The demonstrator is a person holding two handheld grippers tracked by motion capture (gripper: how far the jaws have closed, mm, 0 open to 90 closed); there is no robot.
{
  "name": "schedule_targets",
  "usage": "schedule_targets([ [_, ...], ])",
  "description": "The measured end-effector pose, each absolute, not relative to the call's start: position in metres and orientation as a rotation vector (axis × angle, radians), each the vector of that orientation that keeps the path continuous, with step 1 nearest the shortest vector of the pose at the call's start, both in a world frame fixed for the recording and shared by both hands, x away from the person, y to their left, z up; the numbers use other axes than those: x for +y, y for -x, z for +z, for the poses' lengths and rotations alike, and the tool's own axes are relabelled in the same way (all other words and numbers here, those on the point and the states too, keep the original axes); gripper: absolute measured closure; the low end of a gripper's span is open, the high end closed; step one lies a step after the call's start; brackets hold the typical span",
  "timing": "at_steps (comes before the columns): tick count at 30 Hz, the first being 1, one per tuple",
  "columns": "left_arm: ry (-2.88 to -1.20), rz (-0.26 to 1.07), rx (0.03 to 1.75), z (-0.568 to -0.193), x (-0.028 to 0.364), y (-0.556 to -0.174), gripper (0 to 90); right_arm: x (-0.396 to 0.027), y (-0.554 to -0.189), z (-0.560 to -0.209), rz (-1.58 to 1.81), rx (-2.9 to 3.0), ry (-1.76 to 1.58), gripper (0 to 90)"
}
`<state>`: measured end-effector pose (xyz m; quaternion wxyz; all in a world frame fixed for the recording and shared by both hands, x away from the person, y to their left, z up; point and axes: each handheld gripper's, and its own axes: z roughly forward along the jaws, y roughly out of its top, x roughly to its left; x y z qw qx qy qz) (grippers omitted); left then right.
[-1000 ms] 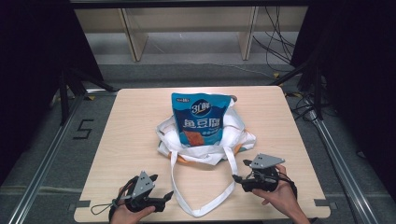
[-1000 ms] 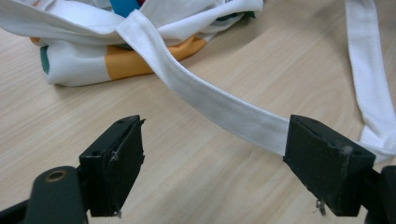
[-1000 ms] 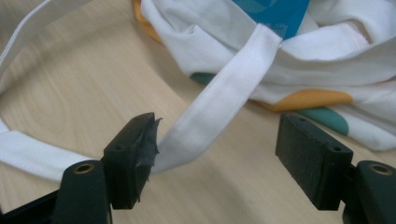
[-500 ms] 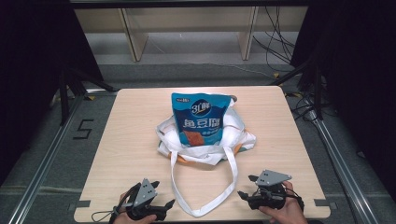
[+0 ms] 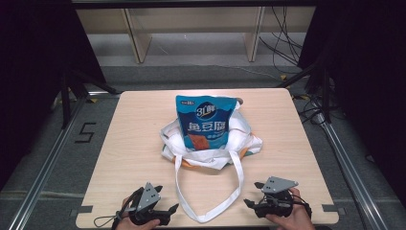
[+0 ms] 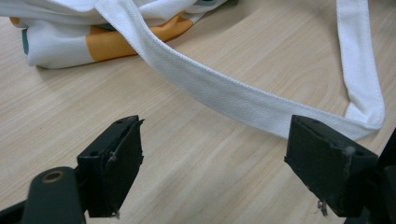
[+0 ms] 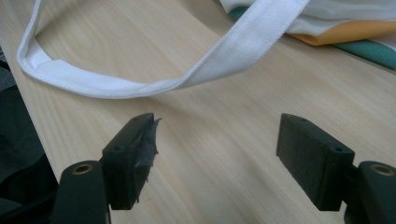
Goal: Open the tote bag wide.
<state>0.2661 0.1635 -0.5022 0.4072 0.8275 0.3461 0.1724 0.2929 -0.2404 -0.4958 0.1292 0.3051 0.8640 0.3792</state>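
White fabric tote bag [image 5: 210, 143] with long strap [image 5: 210, 215] at counter [image 5: 134, 143] centre – left gripper [image 5: 167, 211] at 7 o'clock, right gripper [image 5: 251, 205] at 5 – both spread wide, nothing held.

One wooden table [image 5: 134, 143] carries one white tote bag [image 5: 244, 139] – with one long strap loop [image 5: 210, 216] trailing off it – and one blue snack pouch [image 5: 206, 122]. Two grippers – the left gripper [image 5: 167, 211] and the right gripper [image 5: 250, 203].

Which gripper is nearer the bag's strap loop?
Left gripper, marginally: it sits just left of the strap; the right gripper is slightly farther off on the right.
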Motion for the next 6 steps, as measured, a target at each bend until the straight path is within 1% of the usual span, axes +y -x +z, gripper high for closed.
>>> schedule_targets([
  [1,-2.097,0.449,0.845,-0.5018,0.1647,-0.2677,17.9,-0.2406,-0.2931,-0.4956,1.107,2.510,-0.888,29.6],
  [6,-2.090,0.451,0.869,-0.5026,0.1644,-0.2682,17.9,-0.2409,-0.2939,-0.4959,1.108,2.507,-0.878,29.5],
])
